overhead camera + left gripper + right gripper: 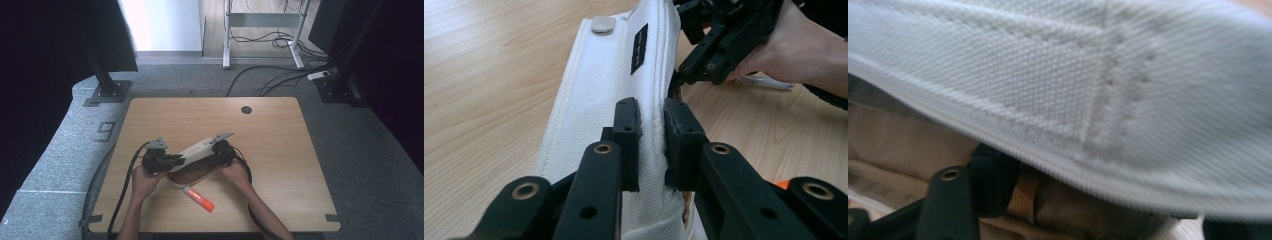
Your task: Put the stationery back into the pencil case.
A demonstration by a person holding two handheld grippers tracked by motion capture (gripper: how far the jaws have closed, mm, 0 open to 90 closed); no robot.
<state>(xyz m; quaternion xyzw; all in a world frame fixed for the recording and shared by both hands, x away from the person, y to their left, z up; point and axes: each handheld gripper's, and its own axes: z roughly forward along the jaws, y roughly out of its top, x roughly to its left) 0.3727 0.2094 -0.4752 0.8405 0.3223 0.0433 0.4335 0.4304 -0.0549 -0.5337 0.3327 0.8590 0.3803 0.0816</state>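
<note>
A white canvas pouch (196, 149) with a brown inside hangs just above the wooden table (285, 150), stretched between both grippers. My left gripper (170, 160) is shut on its left end. In the left gripper view the two pads (651, 107) pinch the pouch's stitched rim (609, 75). My right gripper (221, 150) holds the higher right end, and its tips (680, 80) are closed on the far rim. In the right gripper view the white fabric (1098, 75) drapes over the jaws, with one black finger (993, 172) showing beside tan lining.
An orange and white tube (200, 199) lies on the table in front of the pouch, between the person's forearms. A round cable hole (246, 109) sits near the far edge. Black cables trail off the front edge on both sides.
</note>
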